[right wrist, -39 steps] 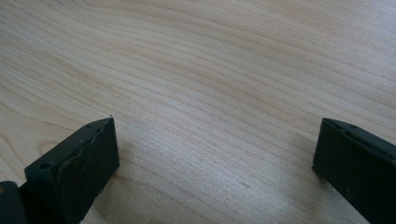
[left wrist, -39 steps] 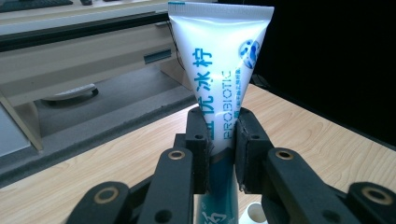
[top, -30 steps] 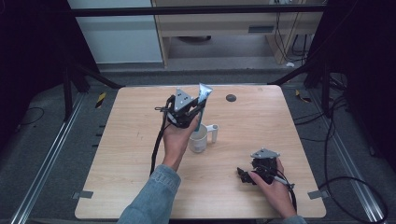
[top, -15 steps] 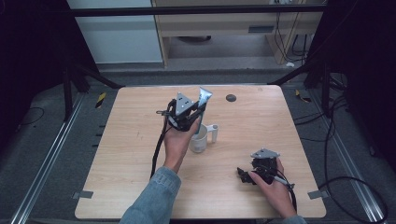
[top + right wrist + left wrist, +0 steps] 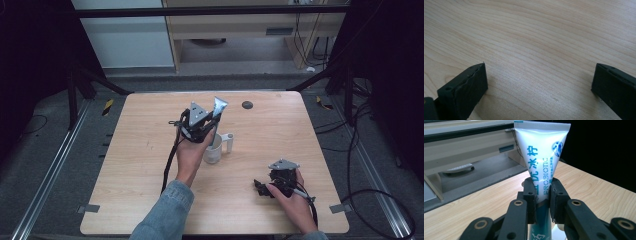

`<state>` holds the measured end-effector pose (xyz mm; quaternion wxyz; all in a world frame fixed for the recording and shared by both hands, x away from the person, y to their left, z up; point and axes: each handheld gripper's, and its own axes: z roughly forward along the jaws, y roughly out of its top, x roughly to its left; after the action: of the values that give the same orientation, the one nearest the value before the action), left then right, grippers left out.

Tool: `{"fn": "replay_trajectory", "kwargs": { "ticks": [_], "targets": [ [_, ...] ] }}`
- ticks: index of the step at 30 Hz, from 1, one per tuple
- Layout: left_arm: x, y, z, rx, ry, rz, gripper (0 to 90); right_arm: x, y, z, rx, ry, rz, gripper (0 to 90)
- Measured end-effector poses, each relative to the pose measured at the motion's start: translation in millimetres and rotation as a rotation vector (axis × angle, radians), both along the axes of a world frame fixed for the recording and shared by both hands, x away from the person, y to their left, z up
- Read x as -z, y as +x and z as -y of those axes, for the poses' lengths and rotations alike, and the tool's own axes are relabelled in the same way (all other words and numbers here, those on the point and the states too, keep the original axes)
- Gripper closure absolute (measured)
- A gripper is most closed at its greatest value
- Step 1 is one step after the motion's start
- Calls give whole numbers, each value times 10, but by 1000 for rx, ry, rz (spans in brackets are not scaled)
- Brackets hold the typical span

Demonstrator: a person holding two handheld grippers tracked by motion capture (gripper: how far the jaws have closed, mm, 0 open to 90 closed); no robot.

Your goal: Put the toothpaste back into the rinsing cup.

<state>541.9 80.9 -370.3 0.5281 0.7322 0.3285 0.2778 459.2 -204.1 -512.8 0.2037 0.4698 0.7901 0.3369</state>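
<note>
Your left gripper [image 5: 212, 120] is clamped on a white toothpaste tube [image 5: 219, 106]. In the left gripper view the two black pads [image 5: 530, 195] pinch the tube [image 5: 541, 157] around its lower printed part, and its flat crimped end stands upright above the jaws (blue lettering, the word PROBIOTIC readable along it). In the high view the tube pokes out from the gripper toward one o'clock. It is lifted off the wooden table [image 5: 280, 130], and its crimped end points at the table's far side.

Directly below that hand, at about five o'clock from the gripper, a white mug [image 5: 215, 150] stands on the table with its handle turned toward three o'clock. Whether the tube's lower end reaches into the mug you cannot tell, as your hand covers it.

A small dark round disc [image 5: 247, 104] lies on the wood at two o'clock from the tube, well apart from it.

Your right gripper [image 5: 265, 187] rests near the table's front right corner. Its jaws are spread wide over bare wood [image 5: 536, 50], with nothing between them.
</note>
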Motion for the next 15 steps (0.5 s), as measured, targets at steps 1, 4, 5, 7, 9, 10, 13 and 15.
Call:
{"fn": "replay_trajectory", "kwargs": {
  "ticks": [1,4,5,7,9,10,13,15],
  "targets": [
    [6,0,1,-2,-4,-1,772,0,0,0,0,0,0,4],
    [21,0,-3,-7,-10,1,772,0,0,0,0,0,0,4],
    [25,1,-4,-7,-13,0,772,0,0,0,0,0,0,4],
    [31,1,-6,-9,-16,0,772,0,0,0,0,0,0,4],
    [39,-2,-3,-13,-20,-1,772,0,0,0,0,0,0,4],
    [44,-4,-1,-14,-23,1,772,0,0,0,0,0,0,4],
    [56,-11,4,-19,-27,6,772,0,0,0,0,1,0,4],
    [66,-14,3,-22,-33,6,772,0,0,0,0,0,0,4]
  ]
}}
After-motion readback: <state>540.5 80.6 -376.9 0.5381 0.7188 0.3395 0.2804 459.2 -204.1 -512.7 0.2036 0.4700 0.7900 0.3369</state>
